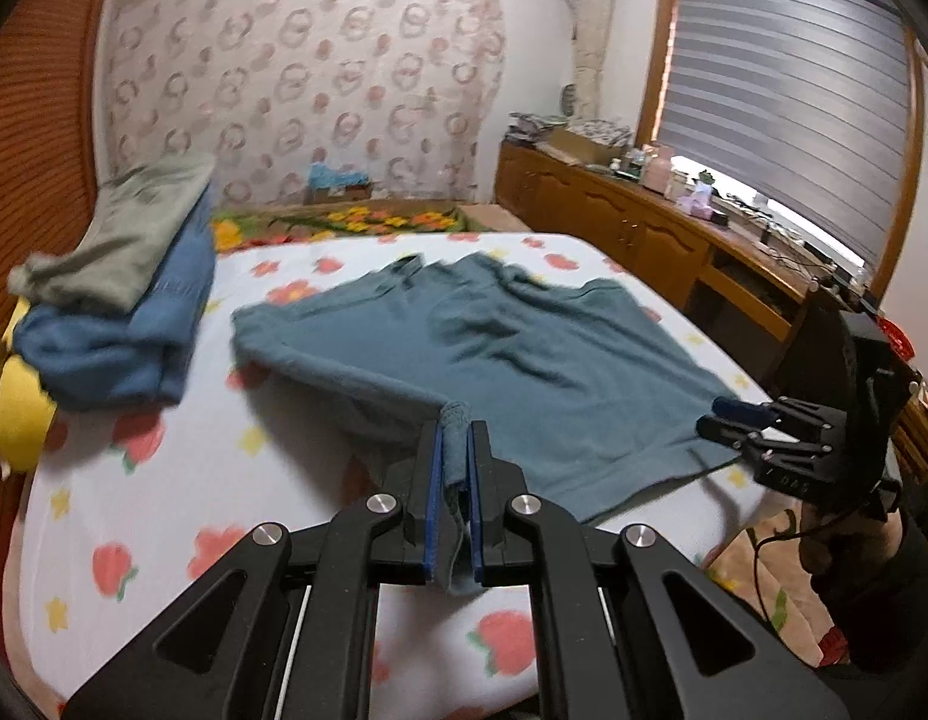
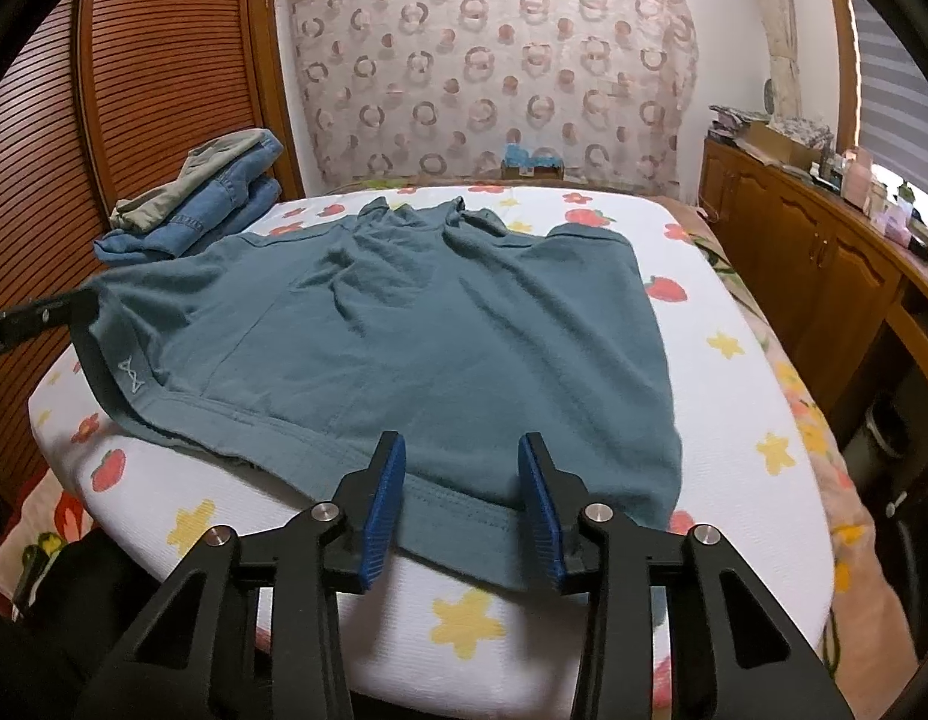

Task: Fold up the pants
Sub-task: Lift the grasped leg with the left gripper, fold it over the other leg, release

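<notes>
Lying spread across the bed [image 2: 758, 372], the teal pants [image 2: 440, 330] are at the very start of their fold, as far as the views show. They are wide and mostly flat on the flowered sheet, waistband toward the person and short legs toward the far wall, with some wrinkles near the crotch. No fold line is made yet: no layer is doubled over another.

At the bed's far left corner sits a stack [image 1: 122, 312] of folded clothes, denim under a grey-green piece, which suggests earlier items are done and this one is left.

The left gripper [image 1: 455, 462] is clamped on the near left corner of the waistband, and the cloth there rises off the sheet in a ridge. The right gripper [image 2: 461, 504] stands with its jaws apart astride the near right stretch of the waistband; its pads do not press the cloth yet.

Judged from this, what remains is nearly everything: a right-hand pinch, one half carried over the other, then a fold across the length.
</notes>
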A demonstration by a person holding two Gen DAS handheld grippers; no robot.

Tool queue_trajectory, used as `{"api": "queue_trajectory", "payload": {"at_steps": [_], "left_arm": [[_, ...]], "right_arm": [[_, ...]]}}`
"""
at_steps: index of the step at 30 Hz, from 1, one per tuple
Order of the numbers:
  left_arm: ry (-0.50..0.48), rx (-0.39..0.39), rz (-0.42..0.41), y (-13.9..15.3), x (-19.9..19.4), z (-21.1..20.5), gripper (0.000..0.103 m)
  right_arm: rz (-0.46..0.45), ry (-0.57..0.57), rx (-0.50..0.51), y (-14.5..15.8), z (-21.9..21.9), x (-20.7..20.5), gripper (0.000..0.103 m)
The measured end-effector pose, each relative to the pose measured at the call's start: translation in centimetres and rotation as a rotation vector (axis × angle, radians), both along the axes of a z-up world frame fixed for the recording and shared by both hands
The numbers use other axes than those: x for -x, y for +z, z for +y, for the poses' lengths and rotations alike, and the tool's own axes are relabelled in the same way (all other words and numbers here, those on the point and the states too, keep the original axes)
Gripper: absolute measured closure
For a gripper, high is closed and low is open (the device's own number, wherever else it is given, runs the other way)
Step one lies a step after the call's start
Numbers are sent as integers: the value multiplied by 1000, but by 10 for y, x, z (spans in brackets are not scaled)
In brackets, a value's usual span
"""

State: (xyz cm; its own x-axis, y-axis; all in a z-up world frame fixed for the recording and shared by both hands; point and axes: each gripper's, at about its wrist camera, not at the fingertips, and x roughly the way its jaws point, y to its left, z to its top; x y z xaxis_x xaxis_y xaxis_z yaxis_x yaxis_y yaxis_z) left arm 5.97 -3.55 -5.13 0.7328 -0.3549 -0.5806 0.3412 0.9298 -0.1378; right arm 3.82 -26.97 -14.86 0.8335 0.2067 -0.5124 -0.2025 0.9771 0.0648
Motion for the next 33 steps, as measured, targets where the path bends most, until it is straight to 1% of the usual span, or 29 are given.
{"api": "queue_trajectory", "payload": {"at_steps": [5,14,20,28,33], "left_arm": [[-46,0,-24,14,-8,-19,94],[-112,4,-38,25,-15,-48,94],[-144,0,-35,26,-21,-66,94],[-208,-7,-25,31,-27,-101,94],[-251,-15,-6,27,-29,-122,94]], "right_arm": [[-11,-7,-1,4,-6,0,64],[-23,-18,-10,5,-9,3,64],[-30,-22,-14,5,-13,7,64],[-41,-36,-25,5,-18,13,65],[-44,-46,-31,4,-21,19,65]]}}
